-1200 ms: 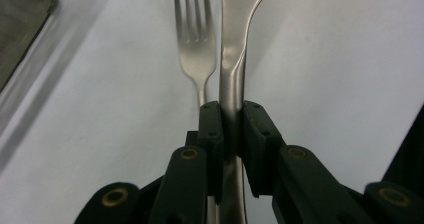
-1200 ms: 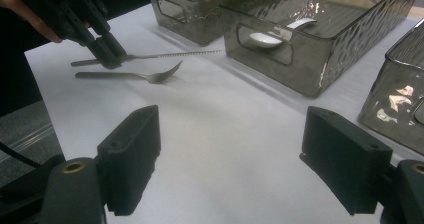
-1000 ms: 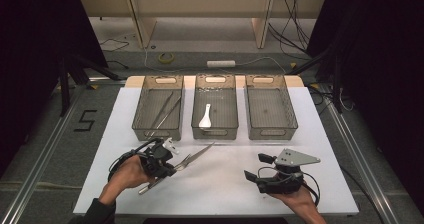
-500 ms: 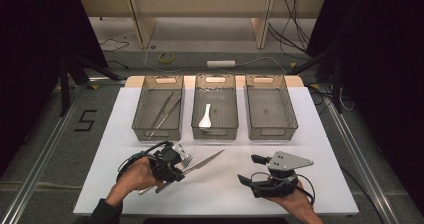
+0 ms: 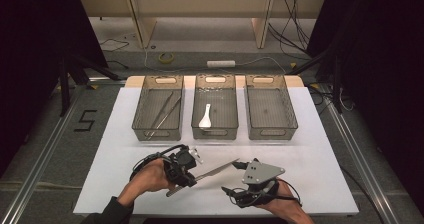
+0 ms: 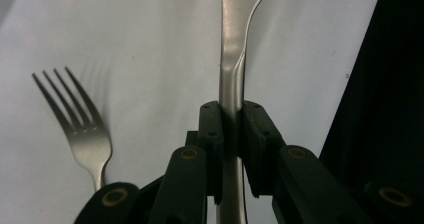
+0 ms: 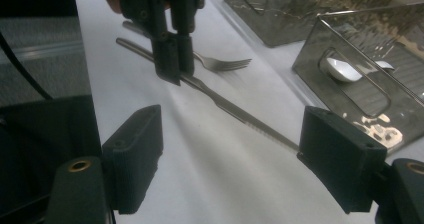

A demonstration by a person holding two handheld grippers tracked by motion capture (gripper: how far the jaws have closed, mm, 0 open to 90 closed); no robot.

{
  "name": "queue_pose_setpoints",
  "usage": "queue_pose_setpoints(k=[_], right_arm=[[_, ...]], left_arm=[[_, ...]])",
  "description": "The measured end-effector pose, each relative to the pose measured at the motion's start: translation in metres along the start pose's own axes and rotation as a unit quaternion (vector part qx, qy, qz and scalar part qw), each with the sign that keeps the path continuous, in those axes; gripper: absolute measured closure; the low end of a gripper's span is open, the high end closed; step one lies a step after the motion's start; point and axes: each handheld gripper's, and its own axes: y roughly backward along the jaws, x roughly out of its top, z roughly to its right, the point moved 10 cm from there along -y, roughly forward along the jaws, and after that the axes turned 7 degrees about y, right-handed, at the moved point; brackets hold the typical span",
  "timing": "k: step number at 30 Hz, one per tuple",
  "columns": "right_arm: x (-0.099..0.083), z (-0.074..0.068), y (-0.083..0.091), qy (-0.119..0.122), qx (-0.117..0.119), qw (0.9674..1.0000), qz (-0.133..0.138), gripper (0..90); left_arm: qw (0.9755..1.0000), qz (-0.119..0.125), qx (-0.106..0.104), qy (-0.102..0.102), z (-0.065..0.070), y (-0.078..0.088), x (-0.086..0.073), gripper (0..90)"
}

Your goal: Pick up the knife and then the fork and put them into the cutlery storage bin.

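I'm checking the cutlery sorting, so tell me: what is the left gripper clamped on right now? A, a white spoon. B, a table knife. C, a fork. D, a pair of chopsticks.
B: the left gripper has its fingers closed on the handle of the table knife, while the fork lies loose on the table beside it.

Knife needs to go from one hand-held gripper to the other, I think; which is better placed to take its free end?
Right. The right hand-held gripper stands open around the knife blade tip, while the left hand-held gripper already clamps its handle.
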Motion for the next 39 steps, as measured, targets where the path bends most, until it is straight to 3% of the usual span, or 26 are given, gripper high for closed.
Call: queue_pose_setpoints(k=[9, 20, 28, 31, 33, 34, 35, 39], right_arm=[[0.002, -0.013, -0.02, 0.074, -0.003, 0.9967, -0.035, 30.1], [0.003, -0.018, -0.031, 0.128, -0.006, 0.9902, -0.055, 34.9], [-0.001, -0.02, -0.038, 0.178, -0.018, 0.981, -0.074, 43.0], [-0.004, -0.021, -0.04, 0.205, -0.017, 0.9746, -0.09, 47.2], [-0.006, -0.022, -0.042, 0.212, -0.019, 0.9724, -0.095, 50.3], [-0.007, -0.023, -0.044, 0.21, -0.021, 0.9728, -0.096, 51.6], [-0.009, -0.021, -0.044, 0.223, -0.023, 0.969, -0.103, 52.4], [-0.011, -0.022, -0.047, 0.235, -0.026, 0.9654, -0.11, 56.5]], left_arm=[[0.9997, -0.01, -0.01, -0.019, 0.011, -0.002, 0.012, 79.2], [0.9988, -0.03, -0.016, -0.036, 0.018, -0.003, 0.019, 79.2], [0.9982, -0.042, -0.021, -0.038, 0.023, -0.007, 0.02, 79.2], [0.998, -0.045, -0.024, -0.038, 0.024, -0.007, 0.02, 79.2], [0.9979, -0.046, -0.026, -0.037, 0.025, -0.007, 0.02, 79.2], [0.9979, -0.046, -0.026, -0.038, 0.025, -0.007, 0.019, 79.2], [0.998, -0.045, -0.026, -0.036, 0.026, -0.007, 0.02, 79.2], [0.9976, -0.049, -0.028, -0.041, 0.027, -0.006, 0.02, 79.2]])
